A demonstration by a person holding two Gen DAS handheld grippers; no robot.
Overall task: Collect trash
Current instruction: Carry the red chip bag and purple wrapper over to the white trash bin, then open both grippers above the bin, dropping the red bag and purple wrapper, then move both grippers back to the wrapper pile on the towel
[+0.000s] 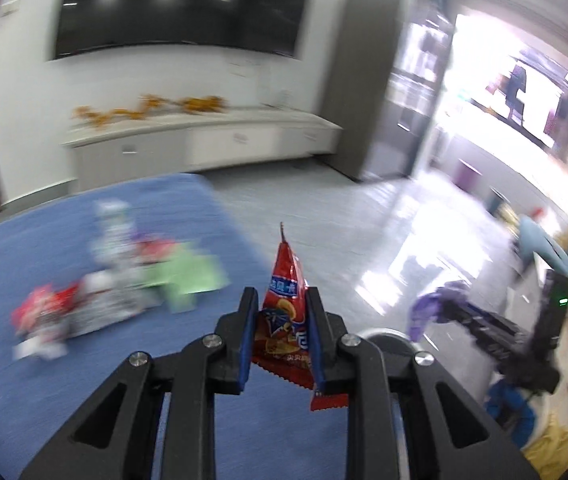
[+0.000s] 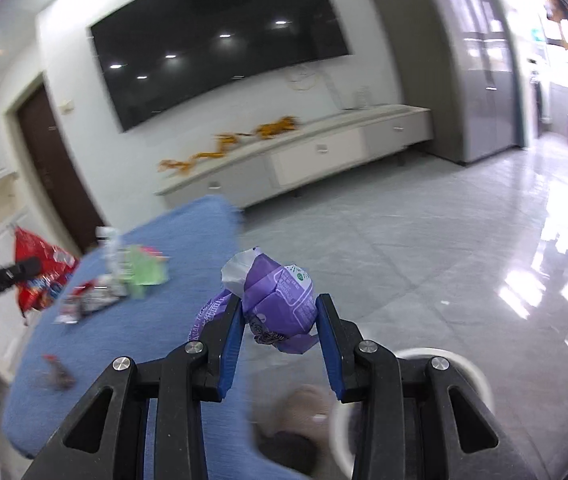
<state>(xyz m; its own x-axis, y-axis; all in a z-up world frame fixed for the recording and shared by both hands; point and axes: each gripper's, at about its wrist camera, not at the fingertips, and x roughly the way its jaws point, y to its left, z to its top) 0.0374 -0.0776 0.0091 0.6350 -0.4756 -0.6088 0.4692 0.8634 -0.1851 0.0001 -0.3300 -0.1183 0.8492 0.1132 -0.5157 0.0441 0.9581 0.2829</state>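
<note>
Red foil first: your left gripper pinches a red snack packet between its blue pads, both pads pressed against the packet's sides. The packet stands upright, long axis running away from the camera, its crimped tip pointing up and forward and its serrated lower edge hanging below the fingers. Printed chips and a blue label band show on its face.

Your right gripper clamps a crumpled purple wrapper, bunched into a rough ball with a white inner flap at its upper left. It has no clear long axis; a tail of purple film trails down over the left finger (white print on it, too small to read).

Only the right wrist view shows the white bin rim under your right fingers, the small dark scrap on the near part of the blue table, and the brown door. Only the left wrist view shows the bright glass side of the room and the other gripper from outside, purple wrapper at its tip.

Further out, both views show the blurred trash pile on the blue cloth: red, silver and green wrappers lying close together, well apart from both grippers. Beyond it stand the low white cabinet with orange decorations, and the dark wall screen.
</note>
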